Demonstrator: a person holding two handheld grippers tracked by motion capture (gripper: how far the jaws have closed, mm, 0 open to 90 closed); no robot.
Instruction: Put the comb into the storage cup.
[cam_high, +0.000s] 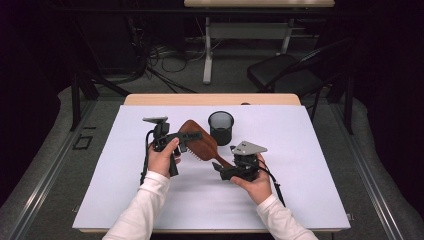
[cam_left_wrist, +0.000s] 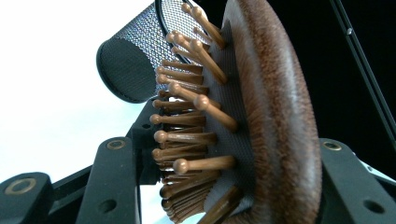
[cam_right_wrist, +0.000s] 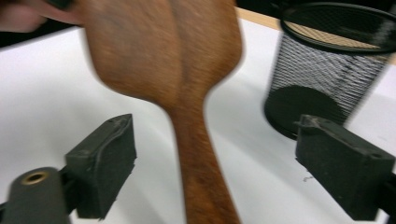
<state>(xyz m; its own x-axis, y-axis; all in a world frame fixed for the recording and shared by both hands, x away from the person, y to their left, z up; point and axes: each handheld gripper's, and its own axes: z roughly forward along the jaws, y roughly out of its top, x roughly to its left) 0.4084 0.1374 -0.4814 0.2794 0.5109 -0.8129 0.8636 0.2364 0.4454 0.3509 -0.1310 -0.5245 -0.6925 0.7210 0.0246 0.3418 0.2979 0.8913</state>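
High view
- Work surface: you have a white sheet (cam_high: 150, 200) over the table.
- Left gripper (cam_high: 192, 136): your left hand (cam_high: 162, 157) holds it left of centre, with the jaws reaching right onto the head of the hairbrush (cam_high: 200, 144).
- Hairbrush position: it lies slantwise near the centre of the sheet, head up-left, handle running down-right, bristles facing toward you.
- Right gripper (cam_high: 217, 166): your right hand (cam_high: 256, 182) holds it at the handle end of the brush.
- Mesh cup (cam_high: 221, 127): a black wire cup stands upright just beyond the brush.

Left gripper view
- Claw state: your left jaws are clamped on the hairbrush (cam_left_wrist: 261, 116) head, one jaw against the bristle side, the other against the wooden back.
- Bristles (cam_left_wrist: 196, 135): wooden pins with rounded tips stand out from a dark pad.
- Mesh cup (cam_left_wrist: 135, 60): seen behind the bristles, on the white sheet (cam_left_wrist: 46, 93).

Right gripper view
- Claw state: your right jaws stand wide apart; the pads do not press on anything.
- Hairbrush (cam_right_wrist: 187, 93): the handle runs up between the two jaws, clear of both pads; the picture is blurred.
- Mesh cup (cam_right_wrist: 327, 70): upright, beyond the right-hand jaw.
- Left hand (cam_right_wrist: 28, 14): at the top left corner, by the brush head.
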